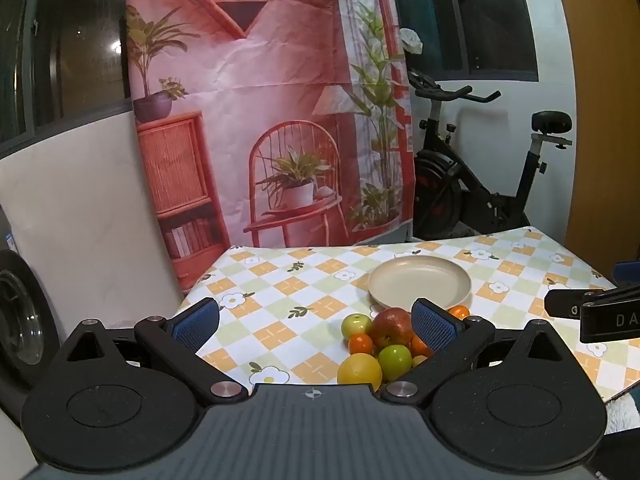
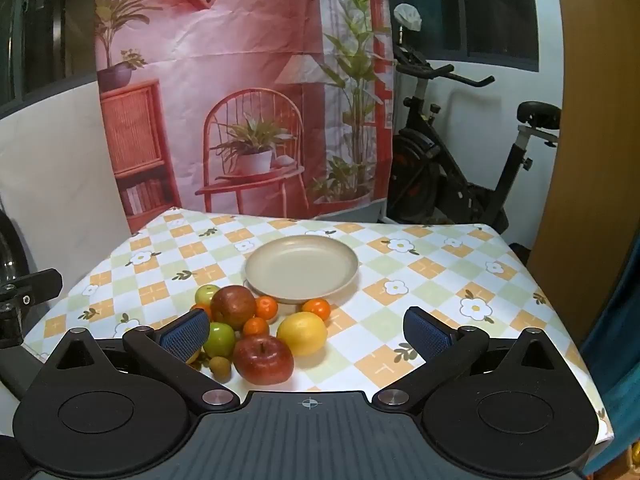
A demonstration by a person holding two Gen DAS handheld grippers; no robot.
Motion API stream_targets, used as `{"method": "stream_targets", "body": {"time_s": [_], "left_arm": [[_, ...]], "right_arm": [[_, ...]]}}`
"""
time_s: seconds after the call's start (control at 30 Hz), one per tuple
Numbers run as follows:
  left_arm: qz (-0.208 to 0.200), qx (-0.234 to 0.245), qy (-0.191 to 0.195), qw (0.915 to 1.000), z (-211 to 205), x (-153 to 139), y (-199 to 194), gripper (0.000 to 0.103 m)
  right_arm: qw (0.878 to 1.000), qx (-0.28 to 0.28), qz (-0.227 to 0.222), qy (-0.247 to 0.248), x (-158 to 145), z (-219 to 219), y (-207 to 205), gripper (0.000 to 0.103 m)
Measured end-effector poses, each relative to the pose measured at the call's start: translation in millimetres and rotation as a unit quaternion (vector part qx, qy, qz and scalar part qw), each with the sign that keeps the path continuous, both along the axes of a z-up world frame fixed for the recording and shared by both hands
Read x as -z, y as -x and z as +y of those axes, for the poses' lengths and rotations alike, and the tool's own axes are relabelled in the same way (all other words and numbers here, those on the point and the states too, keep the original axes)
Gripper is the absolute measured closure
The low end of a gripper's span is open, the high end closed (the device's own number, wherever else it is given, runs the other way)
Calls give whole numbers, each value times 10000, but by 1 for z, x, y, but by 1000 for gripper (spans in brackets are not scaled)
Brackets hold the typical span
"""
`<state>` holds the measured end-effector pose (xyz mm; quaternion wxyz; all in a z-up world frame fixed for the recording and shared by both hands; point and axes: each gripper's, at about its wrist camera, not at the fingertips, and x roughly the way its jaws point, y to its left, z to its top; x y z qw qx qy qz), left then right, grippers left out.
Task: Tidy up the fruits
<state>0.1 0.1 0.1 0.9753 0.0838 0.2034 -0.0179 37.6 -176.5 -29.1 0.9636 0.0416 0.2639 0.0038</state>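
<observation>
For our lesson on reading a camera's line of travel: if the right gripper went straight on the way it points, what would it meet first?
Probably the checked flower-print tablecloth: the open right gripper tilts downward, and bare cloth lies between its fingers, just right of the large yellow citrus fruit. Depth is uncertain.

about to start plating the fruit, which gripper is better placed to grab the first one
Right, probably. The right gripper, open, has the red apple and lemon between its fingers. The left gripper, also open, has the pile off to one side. The plate is empty.
</observation>
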Motion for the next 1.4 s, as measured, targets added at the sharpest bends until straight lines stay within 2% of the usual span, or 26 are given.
{"method": "stream_targets", "body": {"time_s": [1.4], "left_arm": [[-27, 53, -1, 10000, -1, 1, -2, 0]], "right_arm": [[10000, 1, -38, 43, 1, 0, 0, 0]]}}
